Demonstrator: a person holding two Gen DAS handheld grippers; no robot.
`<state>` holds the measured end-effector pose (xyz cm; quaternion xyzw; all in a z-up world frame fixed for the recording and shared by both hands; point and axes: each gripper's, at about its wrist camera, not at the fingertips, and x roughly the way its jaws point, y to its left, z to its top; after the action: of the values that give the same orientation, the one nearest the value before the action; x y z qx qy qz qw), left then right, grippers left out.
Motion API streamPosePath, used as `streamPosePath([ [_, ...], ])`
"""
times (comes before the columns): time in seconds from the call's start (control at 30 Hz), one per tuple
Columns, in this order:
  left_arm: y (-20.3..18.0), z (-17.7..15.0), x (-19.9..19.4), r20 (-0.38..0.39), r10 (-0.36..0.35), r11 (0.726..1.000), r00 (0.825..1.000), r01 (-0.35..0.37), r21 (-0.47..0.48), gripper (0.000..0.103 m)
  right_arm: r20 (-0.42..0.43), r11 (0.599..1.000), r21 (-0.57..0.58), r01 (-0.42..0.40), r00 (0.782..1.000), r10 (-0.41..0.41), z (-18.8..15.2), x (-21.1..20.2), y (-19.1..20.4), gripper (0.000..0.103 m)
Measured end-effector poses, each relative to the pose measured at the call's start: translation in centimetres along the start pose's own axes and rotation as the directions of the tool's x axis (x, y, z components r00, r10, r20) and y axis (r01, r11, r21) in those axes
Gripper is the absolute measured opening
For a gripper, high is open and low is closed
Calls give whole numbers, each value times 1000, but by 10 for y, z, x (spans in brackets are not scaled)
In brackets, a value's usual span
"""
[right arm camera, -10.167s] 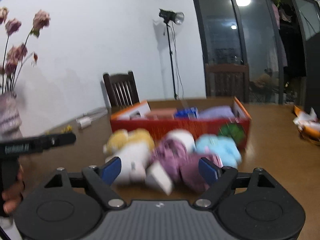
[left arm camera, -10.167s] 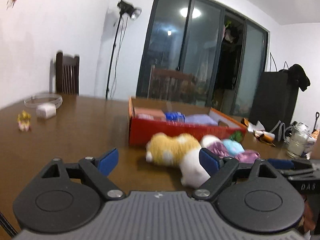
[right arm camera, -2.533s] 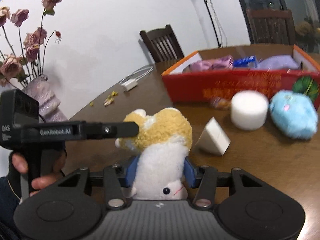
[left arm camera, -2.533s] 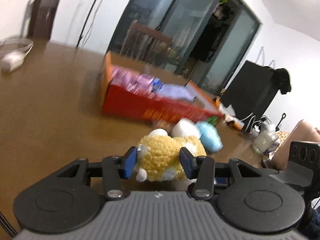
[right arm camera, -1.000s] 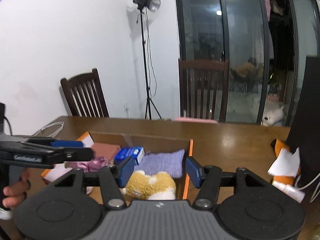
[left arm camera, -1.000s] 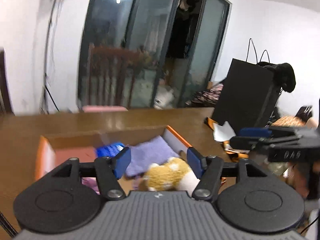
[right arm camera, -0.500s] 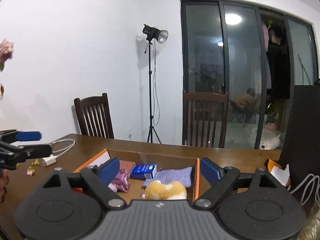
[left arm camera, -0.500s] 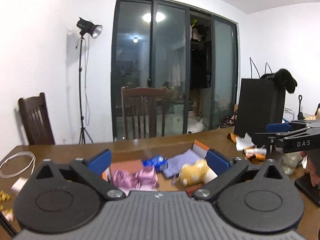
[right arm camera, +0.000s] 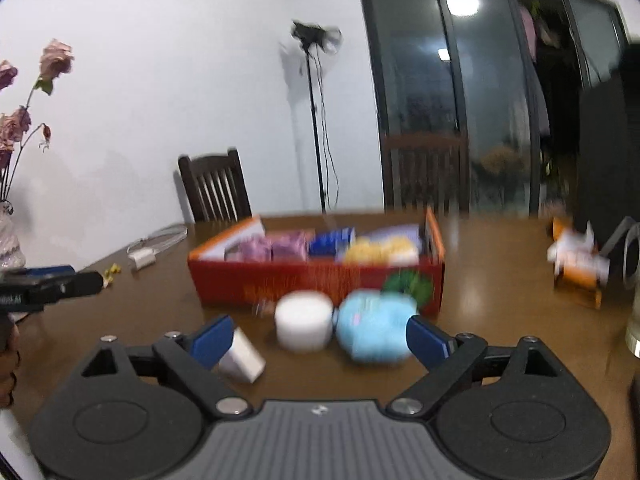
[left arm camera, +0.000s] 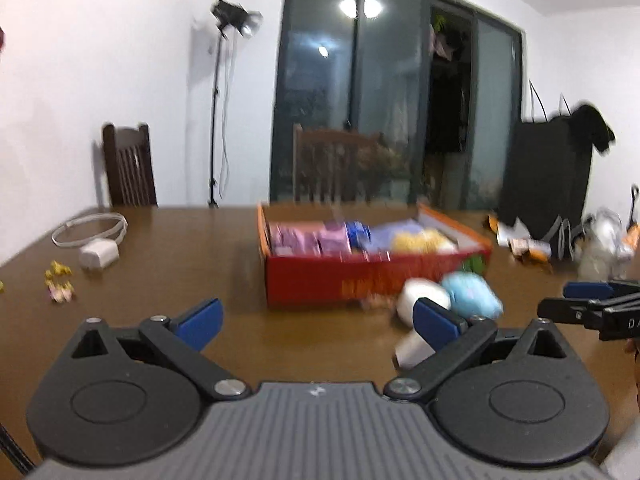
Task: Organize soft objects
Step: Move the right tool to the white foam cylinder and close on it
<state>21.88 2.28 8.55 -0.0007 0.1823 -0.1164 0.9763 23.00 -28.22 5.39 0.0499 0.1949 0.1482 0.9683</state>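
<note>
Left gripper (left arm camera: 318, 322) gapes empty; right gripper (right arm camera: 319, 340) opening, empty, facing red box (right arm camera: 316, 280)

1. The yellow-and-white plush toy (right arm camera: 378, 250), previously on the surface in front of the red box (right arm camera: 316, 280) and then gripped by both grippers, now lies inside the box.
2. Left gripper (left arm camera: 318, 316): jaws now stand wide, nothing between them.
3. Right gripper (right arm camera: 320, 338): jaws are opening, clear of the toy.
4. Both grippers have drawn back from the box.
</note>
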Motion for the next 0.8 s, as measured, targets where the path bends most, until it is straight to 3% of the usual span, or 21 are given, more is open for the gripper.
streamPosePath([
  [0.13, -2, -3, 13, -29, -10, 1000, 1000, 11, 22, 103, -59, 1000, -9, 18, 998, -18, -14, 7, -1, 93],
  [0.33, -5, -1, 28, -40, -75, 997, 996, 74, -11, 103, -55, 1000, -5, 27, 998, -27, -9, 17, -2, 93],
  [0.53, -20, -3, 65, -99, -87, 996, 991, 84, -31, 103, -94, 999, 5, 45, 995, -44, -10, 39, -10, 93],
  [0.8, -30, -1, 90, -131, -201, 980, 971, 197, -41, 103, -105, 994, 52, 98, 990, -92, -4, 58, -31, 91],
])
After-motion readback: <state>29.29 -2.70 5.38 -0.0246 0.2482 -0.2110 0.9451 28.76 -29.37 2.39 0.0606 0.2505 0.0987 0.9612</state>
